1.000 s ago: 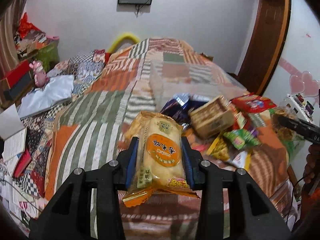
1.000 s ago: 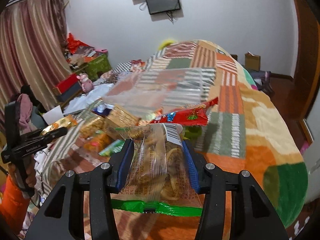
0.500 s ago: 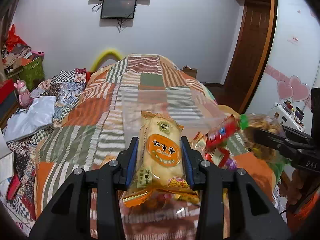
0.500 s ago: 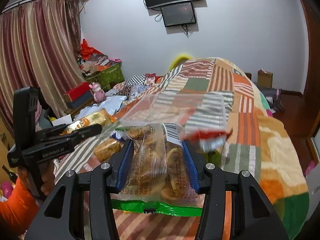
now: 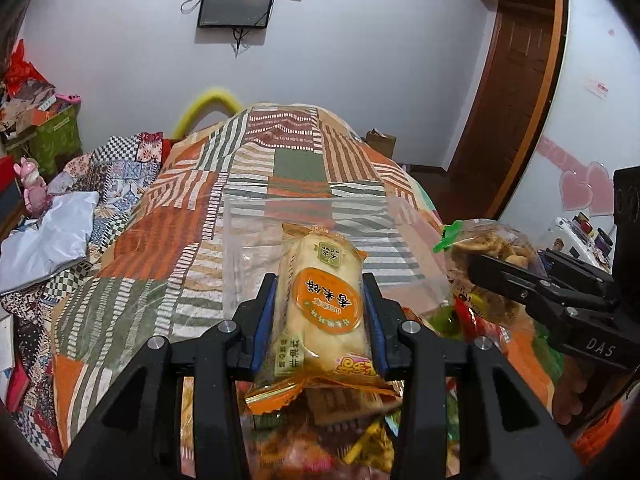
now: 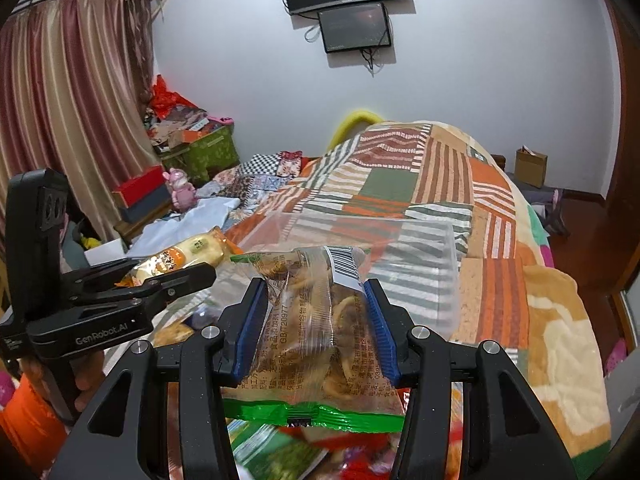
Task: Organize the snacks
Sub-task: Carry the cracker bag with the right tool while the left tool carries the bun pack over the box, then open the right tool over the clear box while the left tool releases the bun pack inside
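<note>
Left tongs (image 5: 320, 316) clenched on orange-labelled yellow rice-cracker packet (image 5: 322, 312); right tongs (image 6: 316, 328) clenched on clear green-edged crisp bag (image 6: 316, 332). Both held above patchwork-quilt bed (image 6: 440, 184); clear plastic box (image 6: 400, 248) just ahead.

I'm looking at a bed (image 5: 304, 168) under a patchwork blanket (image 6: 496, 240) of orange, green and striped blocks, filling the middle of both views. A clear plastic container (image 5: 308, 236) sits on it at frame centre, its far rim just above the centre of the frame. In the left wrist view, a second checked quilt (image 5: 116, 168) lies along the left side, a white sheet or garment (image 5: 44, 240) spread over its near end. Along the bottom edge I've got a heap of snack packets (image 5: 320, 448) on the blanket, blurred, with red and green wrappers (image 5: 460, 320) at lower right.
</note>
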